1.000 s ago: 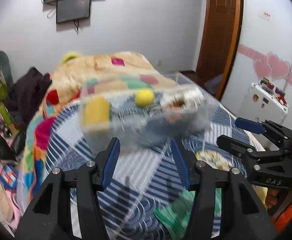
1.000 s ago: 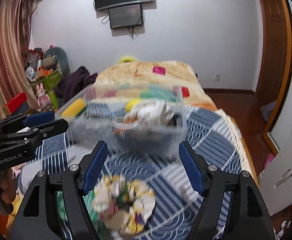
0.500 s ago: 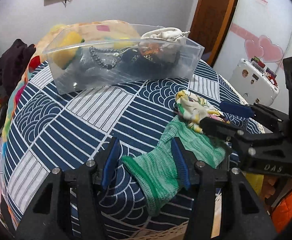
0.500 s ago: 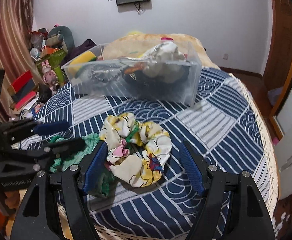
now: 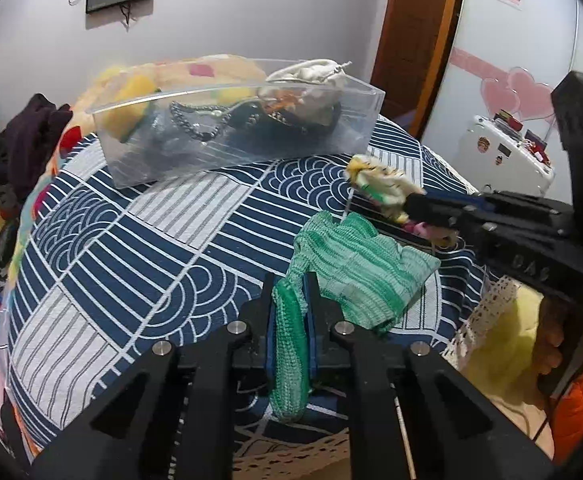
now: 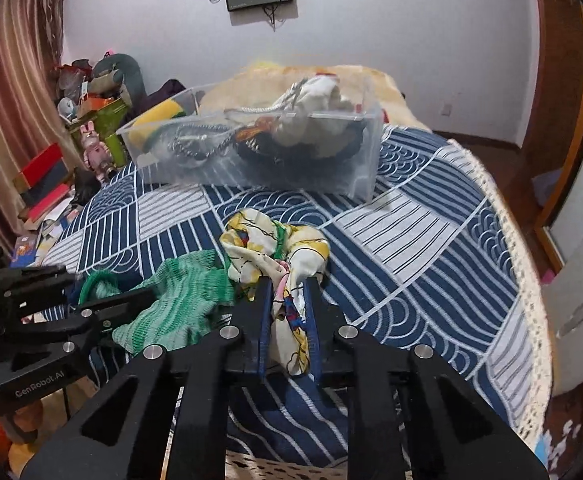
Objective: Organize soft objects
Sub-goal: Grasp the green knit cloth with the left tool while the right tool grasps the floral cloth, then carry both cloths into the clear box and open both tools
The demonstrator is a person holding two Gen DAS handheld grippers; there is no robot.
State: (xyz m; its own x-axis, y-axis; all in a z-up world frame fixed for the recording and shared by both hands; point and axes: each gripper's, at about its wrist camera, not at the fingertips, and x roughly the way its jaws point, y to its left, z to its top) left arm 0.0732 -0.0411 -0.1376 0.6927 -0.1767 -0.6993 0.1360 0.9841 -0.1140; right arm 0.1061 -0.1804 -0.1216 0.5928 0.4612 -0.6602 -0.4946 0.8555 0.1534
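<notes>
- Left gripper (image 5: 290, 292) is clenched on a thin fold of the green knit cloth (image 5: 355, 264), which lies bunched on the bed's blue patterned cover (image 5: 139, 248), near the front edge; right gripper (image 6: 287, 304) is clamped on the yellow printed scrunchie (image 6: 275, 248) just beside it.
- Both holds pinch only an edge, so most of each piece hangs or trails free. A quick lift could let the knit slide out from between the fingers, since its loose weave gives little to bite on.
- Cloth and scrunchie touch in the right wrist view; if they snag, raising one may drag the other along or pull it off the bed edge.
- Clear bin (image 5: 235, 132) sits well apart at the back of the cover and already looks full, with a white bundle (image 6: 311, 100) heaped above the rim. Anything dropped on top may roll back out.
- Bin walls are light plastic on soft bedding, so a gripper bumping the rim could tip or shove it.
</notes>
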